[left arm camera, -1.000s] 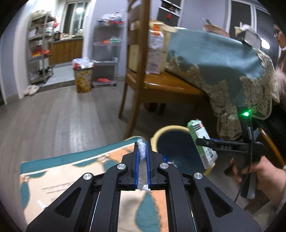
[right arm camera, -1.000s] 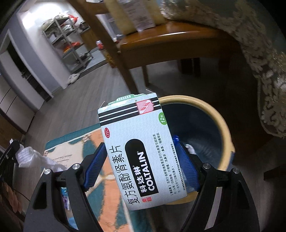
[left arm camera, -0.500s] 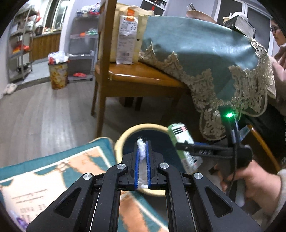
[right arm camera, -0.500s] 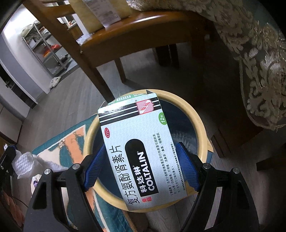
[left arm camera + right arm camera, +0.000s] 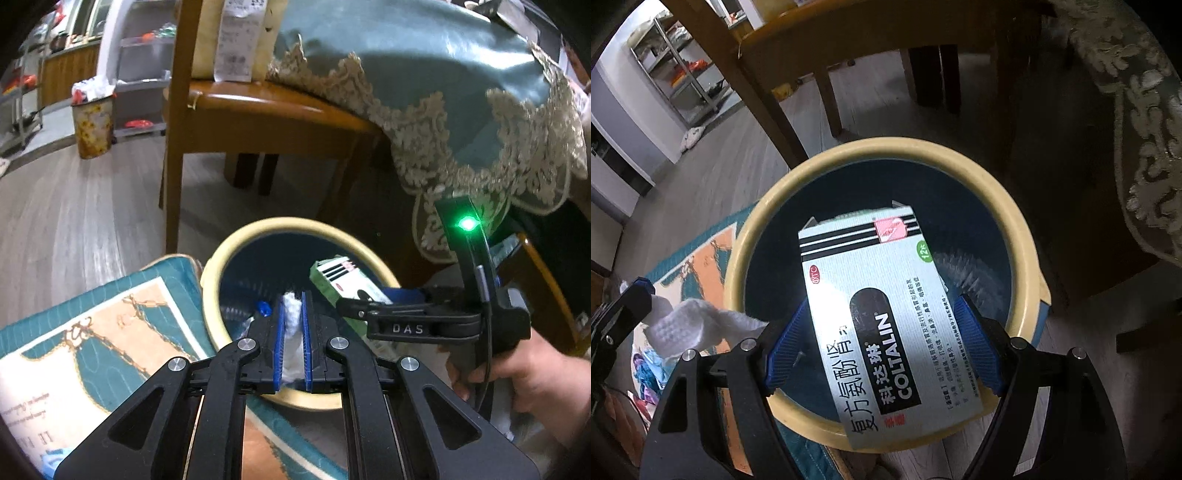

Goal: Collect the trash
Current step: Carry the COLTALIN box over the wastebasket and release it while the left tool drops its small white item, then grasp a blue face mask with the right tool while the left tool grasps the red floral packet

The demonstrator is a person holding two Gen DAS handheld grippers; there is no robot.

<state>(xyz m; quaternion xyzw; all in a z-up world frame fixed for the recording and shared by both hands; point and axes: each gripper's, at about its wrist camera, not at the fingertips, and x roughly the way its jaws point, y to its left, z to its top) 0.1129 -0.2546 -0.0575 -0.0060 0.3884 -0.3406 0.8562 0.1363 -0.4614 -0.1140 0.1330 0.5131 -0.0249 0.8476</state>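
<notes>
A round bin with a cream rim (image 5: 229, 258) and a dark inside stands on the floor below both grippers. My left gripper (image 5: 291, 302) hangs over its near edge with a crumpled white tissue (image 5: 291, 317) between the blue pads; its jaws are opening, and the tissue still fills the gap. My right gripper (image 5: 881, 310) is shut on a white and green medicine box (image 5: 886, 295), held tilted over the bin's rim (image 5: 1015, 221) and mouth. The box (image 5: 343, 280) also shows in the left wrist view, as does the tissue (image 5: 687, 325) in the right wrist view.
A wooden chair (image 5: 173, 147) stands right behind the bin. A table with a teal lace-edged cloth (image 5: 443, 92) overhangs at the right. A teal and orange rug (image 5: 92, 350) lies left of the bin. A person's hand (image 5: 524, 373) holds the right gripper. A small patterned bin (image 5: 92, 129) stands far back.
Both grippers have come down and forward until they hang over the bin's mouth, which now fills much more of each view. The gap between the left pads looks slightly wider.
</notes>
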